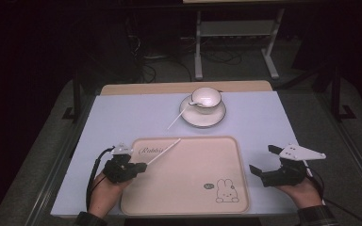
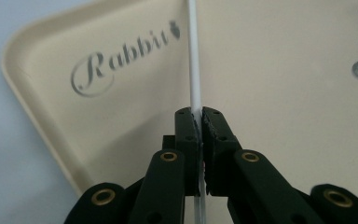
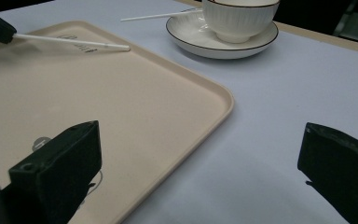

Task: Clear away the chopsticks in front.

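Over the beige tray (image 1: pixel 188 188), a thin white stick (image 1: pixel 162 151) is clamped between the closed jaws of the left gripper (image 1: pixel 141 166) and points toward one o'clock. At the tray's three o'clock, the right gripper (image 1: pixel 263 162) is held with its jaws spread wide, gripping nothing. At twelve o'clock, a cup (image 1: pixel 206 97) sits on a saucer (image 1: pixel 202 117).

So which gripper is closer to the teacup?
Left. The left gripper sits over the tray's near-left part, its white stick pointing toward the teacup. The right gripper hovers right of the tray, slightly farther off.
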The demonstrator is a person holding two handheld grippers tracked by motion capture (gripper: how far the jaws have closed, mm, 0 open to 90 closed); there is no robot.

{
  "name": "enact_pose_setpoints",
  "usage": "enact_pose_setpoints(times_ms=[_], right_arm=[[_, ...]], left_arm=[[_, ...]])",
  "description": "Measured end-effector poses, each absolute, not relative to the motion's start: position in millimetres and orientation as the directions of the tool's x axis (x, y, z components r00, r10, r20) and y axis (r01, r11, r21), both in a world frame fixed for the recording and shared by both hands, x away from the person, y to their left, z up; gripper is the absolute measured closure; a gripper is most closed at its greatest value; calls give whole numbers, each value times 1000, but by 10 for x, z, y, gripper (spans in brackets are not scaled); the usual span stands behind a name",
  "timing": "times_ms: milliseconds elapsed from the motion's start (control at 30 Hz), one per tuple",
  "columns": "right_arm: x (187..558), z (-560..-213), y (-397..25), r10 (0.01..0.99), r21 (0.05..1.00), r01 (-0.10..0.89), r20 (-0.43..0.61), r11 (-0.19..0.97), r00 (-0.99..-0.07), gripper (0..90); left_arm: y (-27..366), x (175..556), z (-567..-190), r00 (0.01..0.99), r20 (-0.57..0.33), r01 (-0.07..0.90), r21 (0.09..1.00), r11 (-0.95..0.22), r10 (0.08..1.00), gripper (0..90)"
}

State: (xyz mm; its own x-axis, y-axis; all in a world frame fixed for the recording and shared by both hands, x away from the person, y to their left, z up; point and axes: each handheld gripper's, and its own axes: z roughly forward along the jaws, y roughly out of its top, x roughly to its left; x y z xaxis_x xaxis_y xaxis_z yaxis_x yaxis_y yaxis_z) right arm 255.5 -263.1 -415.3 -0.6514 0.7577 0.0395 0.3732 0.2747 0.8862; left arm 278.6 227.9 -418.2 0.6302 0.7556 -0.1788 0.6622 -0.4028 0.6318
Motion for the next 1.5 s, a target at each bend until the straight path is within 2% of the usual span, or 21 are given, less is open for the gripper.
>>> enact_pose_setpoints(times_ms=[167,567,667,733,867,1033,1500], right_arm=[[2551,-4156,-2626,754,884,373,36,282,-656,0],[2551,-4157,-2622,754,883,376,39,281,-656,0],[2551,-4156,-2625,755,884,374,39,280,-655,0],[2554,-4157,-2625,756,883,376,40,279,-654,0],[2550,-4157,-2620,753,883,375,39,282,-657,0],[2555,-4159,-2616,754,883,376,39,281,-656,0],[2560,-4165,-2633,755,883,382,51,272,-653,0]], left_arm=[[2235,2807,-4288,635,-142,679,571,-461,759,847],[2235,2806,-4302,636,-142,680,568,-464,758,806],[2236,2811,-4299,634,-147,682,569,-459,759,767],[2247,2809,-4273,634,-155,681,577,-452,758,683],[2229,2814,-4224,640,-159,669,597,-442,752,584],[2082,3130,-4010,661,-151,626,650,-430,735,555],[1631,4113,-3885,668,-87,581,681,-445,739,557]])
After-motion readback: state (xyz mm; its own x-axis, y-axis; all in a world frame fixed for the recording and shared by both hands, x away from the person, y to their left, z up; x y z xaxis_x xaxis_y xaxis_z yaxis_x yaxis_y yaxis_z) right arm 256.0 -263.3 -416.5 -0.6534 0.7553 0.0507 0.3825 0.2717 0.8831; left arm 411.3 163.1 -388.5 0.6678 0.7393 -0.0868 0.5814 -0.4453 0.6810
